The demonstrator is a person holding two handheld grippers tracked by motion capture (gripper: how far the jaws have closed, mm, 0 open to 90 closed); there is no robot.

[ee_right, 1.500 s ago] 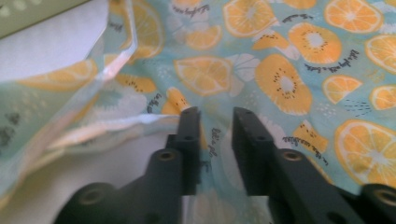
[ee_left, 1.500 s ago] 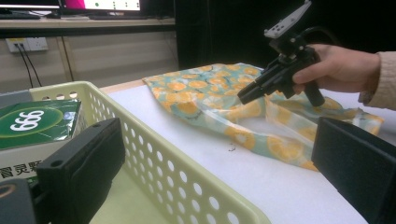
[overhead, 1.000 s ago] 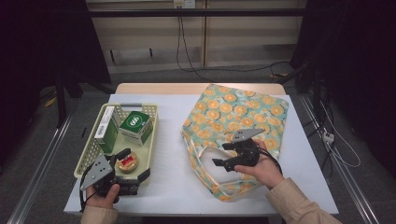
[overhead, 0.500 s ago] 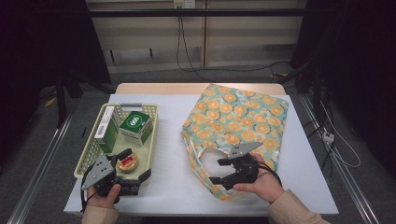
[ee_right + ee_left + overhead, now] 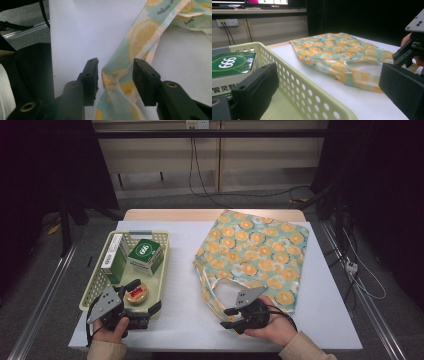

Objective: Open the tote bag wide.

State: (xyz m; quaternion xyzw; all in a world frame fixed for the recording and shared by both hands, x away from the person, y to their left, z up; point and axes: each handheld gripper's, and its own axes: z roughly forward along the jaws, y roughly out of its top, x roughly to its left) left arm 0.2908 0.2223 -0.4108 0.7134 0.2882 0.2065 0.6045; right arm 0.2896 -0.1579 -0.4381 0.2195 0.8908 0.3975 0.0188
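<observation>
Orange-patterned cloth made up the tote bag [image 5: 255, 252] lying flat on the white table [image 5: 185, 310] in the high view, its handle loops toward the person. The right gripper [image 5: 231, 318] sat at the bag's near edge, and the left gripper [image 5: 145, 296] rested at the near corner of the pale basket [image 5: 95, 280], which held green boxes [image 5: 145, 254] and a small round tin [image 5: 136, 294]. From the left gripper view, its jaws stood spread with the basket's perforated rim [image 5: 312, 97] between them, touching nothing. From the right gripper view, the jaws had just been closing around the bag's handle strap [image 5: 120, 72]; the left pad seemed almost to brush it, though a gap remained.
</observation>
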